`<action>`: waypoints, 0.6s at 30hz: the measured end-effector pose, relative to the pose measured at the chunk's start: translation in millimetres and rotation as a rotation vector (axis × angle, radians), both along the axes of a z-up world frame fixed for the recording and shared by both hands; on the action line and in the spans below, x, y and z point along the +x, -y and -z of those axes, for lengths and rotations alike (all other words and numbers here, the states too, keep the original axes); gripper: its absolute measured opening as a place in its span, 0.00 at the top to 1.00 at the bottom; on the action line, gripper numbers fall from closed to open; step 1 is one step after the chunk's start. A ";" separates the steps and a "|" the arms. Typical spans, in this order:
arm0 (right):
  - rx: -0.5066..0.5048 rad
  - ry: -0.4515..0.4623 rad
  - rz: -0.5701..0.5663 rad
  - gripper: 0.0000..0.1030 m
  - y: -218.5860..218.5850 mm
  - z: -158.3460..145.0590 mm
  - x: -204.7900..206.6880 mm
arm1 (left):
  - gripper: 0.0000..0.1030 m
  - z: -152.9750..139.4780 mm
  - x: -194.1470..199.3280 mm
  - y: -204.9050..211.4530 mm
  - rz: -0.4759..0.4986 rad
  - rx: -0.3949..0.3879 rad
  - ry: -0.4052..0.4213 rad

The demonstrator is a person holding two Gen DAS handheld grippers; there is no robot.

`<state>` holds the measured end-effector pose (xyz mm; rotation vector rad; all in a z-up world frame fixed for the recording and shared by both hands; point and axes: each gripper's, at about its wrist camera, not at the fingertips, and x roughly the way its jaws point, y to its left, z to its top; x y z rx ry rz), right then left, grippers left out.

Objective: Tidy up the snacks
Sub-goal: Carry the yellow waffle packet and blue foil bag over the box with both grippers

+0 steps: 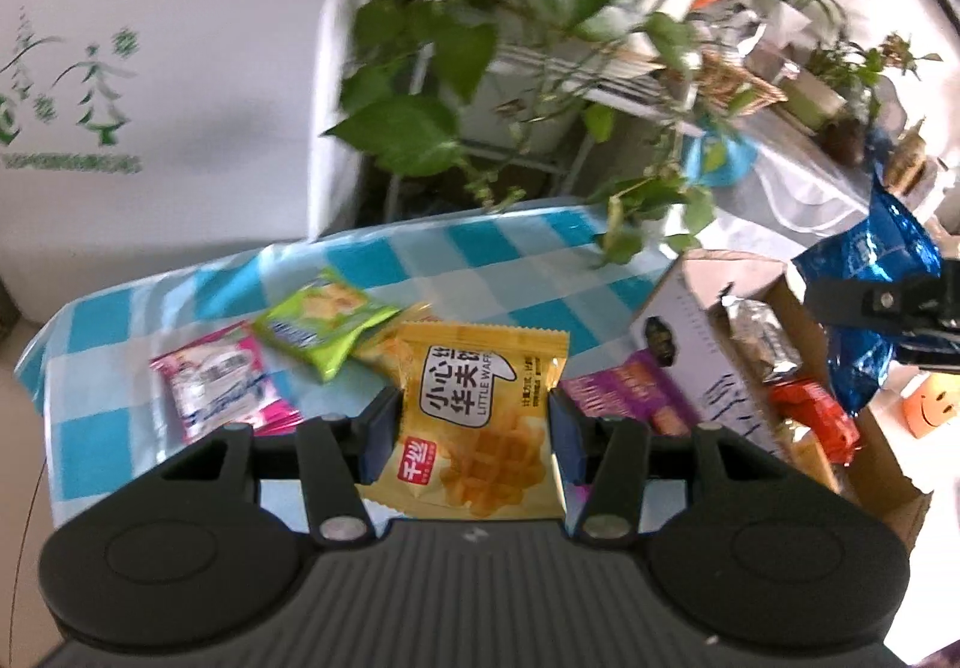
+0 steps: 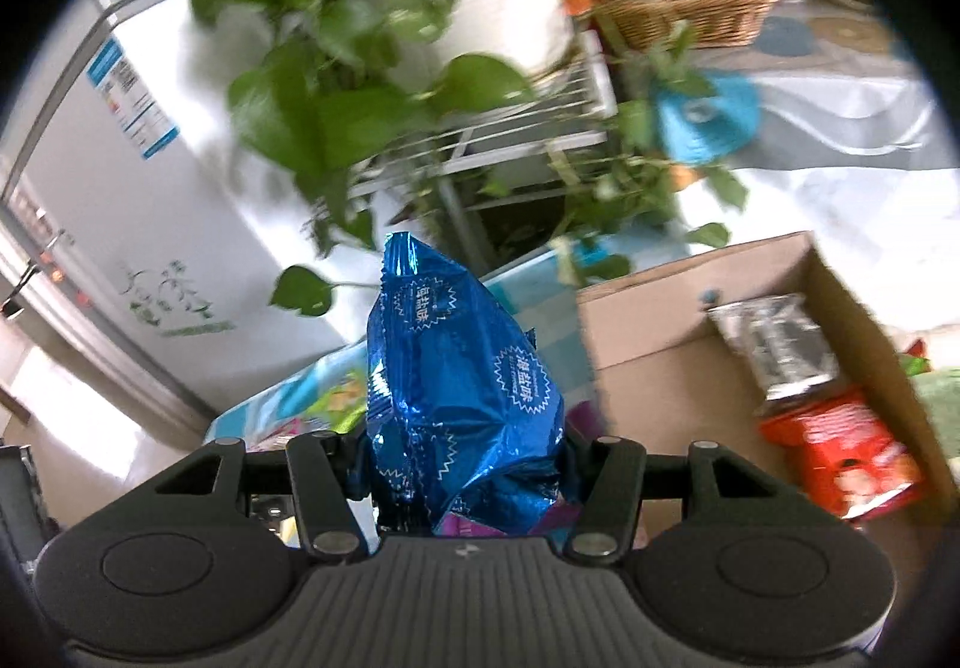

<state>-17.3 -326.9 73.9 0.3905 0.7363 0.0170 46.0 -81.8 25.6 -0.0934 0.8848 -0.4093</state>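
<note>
Yellow waffle packet (image 1: 480,422), glossy, waffle picture, flat.

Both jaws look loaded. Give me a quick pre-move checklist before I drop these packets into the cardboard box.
1. Left gripper clamped on yellow waffle packet: ok.
2. Right gripper clamped on blue foil bag: ok.
3. Cardboard box open on top: ok.
4. Free floor space in box beside silver packet and red packet: ok.
5. Blue bag above box opening: cannot tell.
6. Waffle packet lifted off checked tablecloth: cannot tell.
</note>
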 end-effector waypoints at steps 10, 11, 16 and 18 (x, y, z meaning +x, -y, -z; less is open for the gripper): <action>-0.010 0.005 0.116 0.41 48.9 -3.4 -6.9 | 0.50 -10.2 -15.9 41.4 0.094 -0.056 0.042; -0.006 0.008 0.124 0.40 52.7 -4.0 -7.3 | 0.50 -10.9 -17.9 45.8 0.101 -0.066 0.042; -0.001 0.010 0.165 0.40 69.8 -6.0 -12.0 | 0.50 -10.3 -29.9 70.9 0.127 -0.115 0.030; 0.000 0.015 0.172 0.40 74.6 -7.7 -15.3 | 0.50 -10.0 -32.9 79.9 0.134 -0.131 0.025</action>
